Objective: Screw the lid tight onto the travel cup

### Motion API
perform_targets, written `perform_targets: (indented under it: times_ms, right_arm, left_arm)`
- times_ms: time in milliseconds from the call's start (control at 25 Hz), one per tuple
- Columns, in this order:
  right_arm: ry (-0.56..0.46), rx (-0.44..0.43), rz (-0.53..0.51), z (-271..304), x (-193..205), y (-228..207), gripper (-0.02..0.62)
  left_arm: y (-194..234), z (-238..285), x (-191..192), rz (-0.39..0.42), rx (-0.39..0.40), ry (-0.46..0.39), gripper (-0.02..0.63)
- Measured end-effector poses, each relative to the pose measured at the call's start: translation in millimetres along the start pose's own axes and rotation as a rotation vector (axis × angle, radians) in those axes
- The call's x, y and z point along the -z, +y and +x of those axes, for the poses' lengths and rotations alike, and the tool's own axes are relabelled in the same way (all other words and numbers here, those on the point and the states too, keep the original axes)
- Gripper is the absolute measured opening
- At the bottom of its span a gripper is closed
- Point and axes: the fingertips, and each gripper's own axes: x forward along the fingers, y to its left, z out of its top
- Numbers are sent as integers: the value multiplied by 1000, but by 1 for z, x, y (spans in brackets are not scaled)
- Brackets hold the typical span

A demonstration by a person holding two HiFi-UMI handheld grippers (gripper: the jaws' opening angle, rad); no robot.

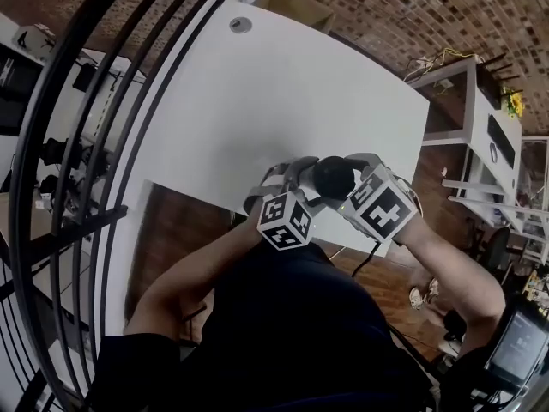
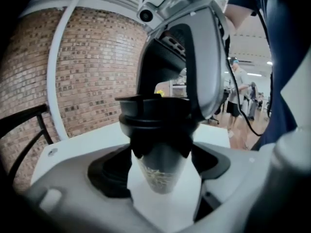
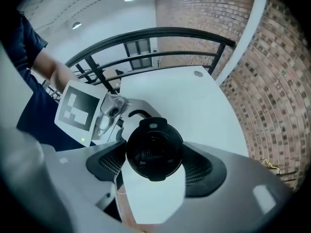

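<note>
A travel cup with a pale grey body (image 2: 158,171) and a black lid (image 2: 155,110) is held upright over the front edge of the white table (image 1: 283,93). In the left gripper view, my left gripper (image 2: 160,165) has its black pads against the cup's dark upper band. My right gripper (image 3: 154,152) comes down from above, and its two pads touch opposite sides of the round black lid (image 3: 154,149). In the head view both grippers meet at the lid (image 1: 333,177), left gripper (image 1: 296,177) on its left, right gripper (image 1: 347,172) on its right. The cup's base is hidden.
A black metal railing (image 1: 86,144) curves along the left of the table. A small round disc (image 1: 241,25) sits at the table's far end, beside a cardboard box (image 1: 296,7). White shelving (image 1: 480,127) stands to the right over a brick-patterned floor.
</note>
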Motion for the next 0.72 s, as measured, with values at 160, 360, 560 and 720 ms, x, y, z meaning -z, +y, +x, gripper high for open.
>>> perform_targets:
  times_ms: [160,360,560,720]
  right_arm:
    - [-40,-43,-253,-7,-4,12,428]
    - [29,-46,-718,-8,-4,7,437]
    - [52,-100,-712,0,1,12,374]
    - [25,-82,-394,-5,-4,4,371]
  left_arm:
    - [-1,-5,2,1,48,-26,384]
    - [4,-6,1,222,187,-5,413]
    - [-3,1,-4,253,241,6,396]
    - [0,2,1,213,182,19,385]
